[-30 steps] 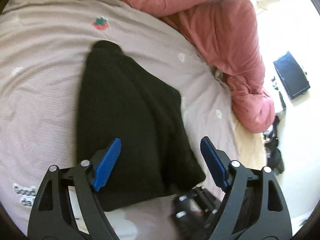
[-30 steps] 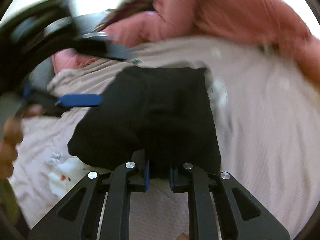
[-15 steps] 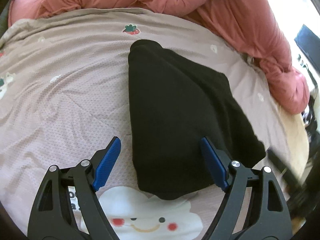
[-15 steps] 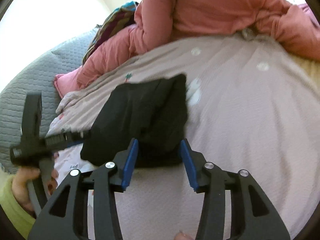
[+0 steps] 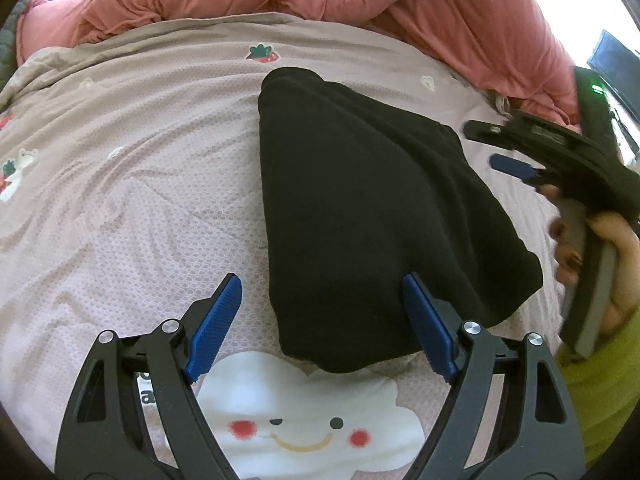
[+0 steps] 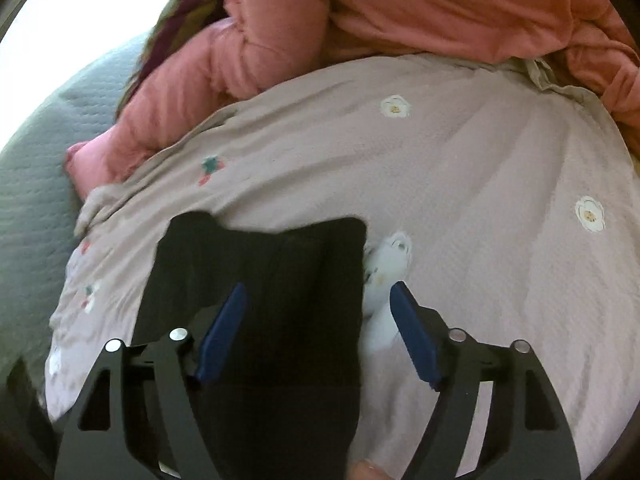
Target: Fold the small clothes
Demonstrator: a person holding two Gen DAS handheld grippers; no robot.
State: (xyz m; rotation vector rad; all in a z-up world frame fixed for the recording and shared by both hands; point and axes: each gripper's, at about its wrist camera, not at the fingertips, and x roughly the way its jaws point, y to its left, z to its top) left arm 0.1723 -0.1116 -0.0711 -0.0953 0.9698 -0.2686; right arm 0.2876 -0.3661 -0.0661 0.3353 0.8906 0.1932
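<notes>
A folded black garment (image 5: 360,208) lies flat on the pale pink bedsheet (image 5: 132,200). My left gripper (image 5: 324,320) hovers open over its near edge; the cloth lies between the blue pads without touching them. In the right wrist view the same black garment (image 6: 280,280) runs under my right gripper (image 6: 318,332). Its jaws are opening, and the pads do not press the cloth. The left wrist view shows the right gripper (image 5: 492,148) at the garment's right side, held by a hand (image 5: 608,256) in a yellow-green sleeve.
A rumpled pink quilt (image 5: 400,4) is piled along the far side of the bed. The sheet carries a white smiling cloud print (image 5: 304,408) near me and small strawberry prints. A grey quilted surface (image 6: 36,168) lies left, a dark screen (image 5: 612,60) far right.
My right gripper let go of the garment's edge, spread its jaws and drew back to the right. The left gripper stayed open while its view swung to centre on the garment.
</notes>
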